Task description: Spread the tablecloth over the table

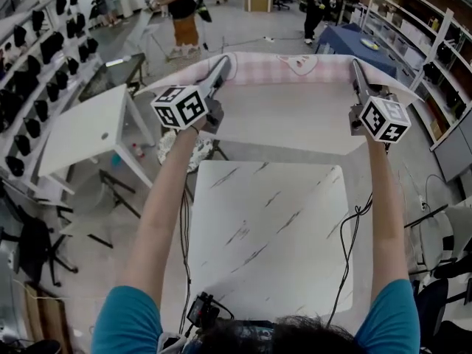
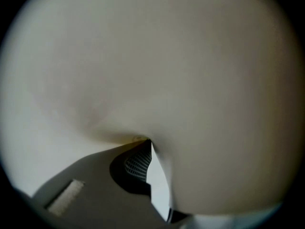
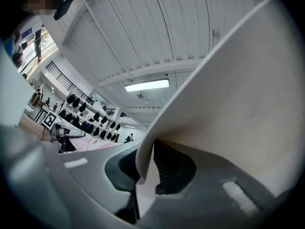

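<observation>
Both arms are extended forward, roughly parallel and well apart. The left gripper and right gripper angle slightly upward, each with jaws clamped on the tablecloth edge

Left gripper and right gripper hold the tablecloth stretched between them above the marble-patterned table.

Two grippers (a left gripper and a right gripper), one tablecloth, one marble-topped table.
</observation>
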### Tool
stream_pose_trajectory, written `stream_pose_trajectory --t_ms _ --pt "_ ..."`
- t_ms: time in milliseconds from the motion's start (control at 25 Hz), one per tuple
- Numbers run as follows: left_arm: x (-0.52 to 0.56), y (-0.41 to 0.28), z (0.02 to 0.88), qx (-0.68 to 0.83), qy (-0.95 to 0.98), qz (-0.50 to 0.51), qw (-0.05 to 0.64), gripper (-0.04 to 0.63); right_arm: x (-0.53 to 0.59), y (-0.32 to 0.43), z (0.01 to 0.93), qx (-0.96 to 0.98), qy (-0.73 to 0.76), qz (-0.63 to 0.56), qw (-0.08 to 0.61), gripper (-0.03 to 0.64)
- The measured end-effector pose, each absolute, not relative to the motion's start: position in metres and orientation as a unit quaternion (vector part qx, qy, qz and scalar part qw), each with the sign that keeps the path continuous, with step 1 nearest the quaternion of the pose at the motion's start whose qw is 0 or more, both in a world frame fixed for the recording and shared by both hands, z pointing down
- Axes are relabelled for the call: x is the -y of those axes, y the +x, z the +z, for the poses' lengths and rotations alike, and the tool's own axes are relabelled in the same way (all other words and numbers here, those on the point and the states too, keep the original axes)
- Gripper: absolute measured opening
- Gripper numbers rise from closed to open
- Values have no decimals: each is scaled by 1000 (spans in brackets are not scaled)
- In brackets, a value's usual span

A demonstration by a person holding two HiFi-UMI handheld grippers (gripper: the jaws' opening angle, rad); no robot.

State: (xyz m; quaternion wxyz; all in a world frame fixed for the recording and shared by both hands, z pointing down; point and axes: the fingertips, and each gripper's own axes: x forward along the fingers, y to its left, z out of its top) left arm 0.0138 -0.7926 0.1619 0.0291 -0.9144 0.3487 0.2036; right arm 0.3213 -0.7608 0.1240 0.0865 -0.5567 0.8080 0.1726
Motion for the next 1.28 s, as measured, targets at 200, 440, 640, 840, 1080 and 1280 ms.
stream_pose_trajectory --t_ms 200,440,640,840,1080,1280 --pt "753 1 221 -355 -916 186 -10 64 724 311 186 -820 -553 114 90 26" --pt "686 4 271 -349 -921 165 -45 64 651 319 245 -829 -546 62 105 28" --pt "629 13 297 -356 -920 147 -74 64 596 331 284 -828 -549 3 116 29" --pt "575 14 327 -354 -912 162 -126 63 546 335 320 -832 -541 -43 111 31" --pt "516 10 374 -358 -892 185 -203 55 488 340 365 -830 -538 -102 107 34" --pt "468 14 408 -356 -875 186 -268 48 442 345 404 -823 -535 -152 114 38"
